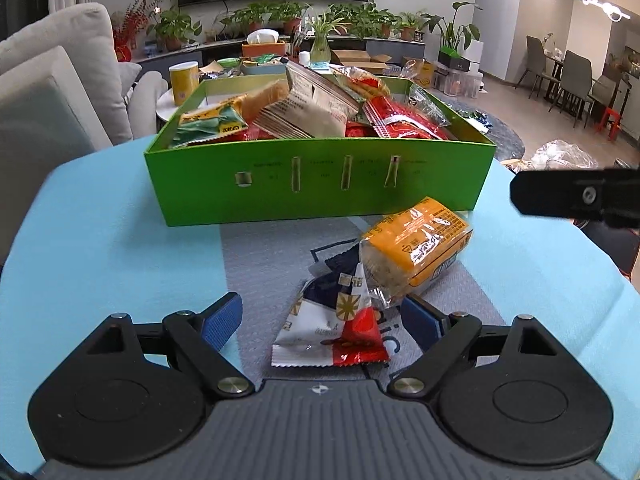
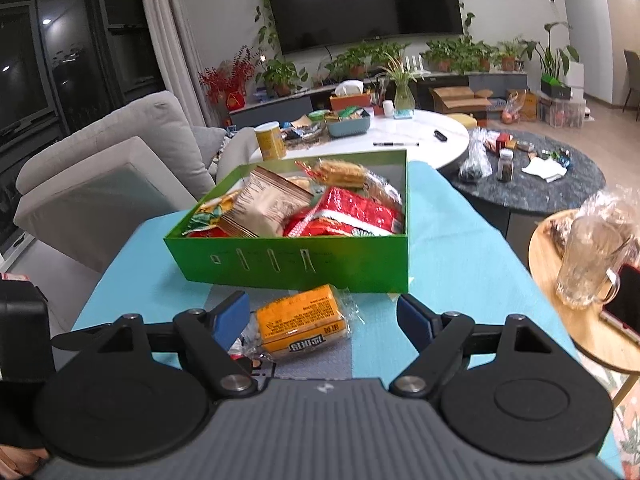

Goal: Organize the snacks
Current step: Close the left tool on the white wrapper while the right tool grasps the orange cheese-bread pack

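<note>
Left gripper (image 1: 322, 320), jaws spread wide and holding nothing, low over the table (image 1: 120, 264), with a white, navy and red snack packet (image 1: 332, 328) lying flat between its blue pads (image 1: 222, 318). Right gripper (image 2: 323, 318), jaws likewise apart and empty, above an orange-labelled clear snack pack (image 2: 304, 322) that rests partly on the flat packet. Just beyond both, a green box (image 1: 320, 188) stands on the turquoise cloth, filled with assorted packets, among them a beige bag (image 1: 308, 110) and red wrappers (image 2: 352, 212).
</note>
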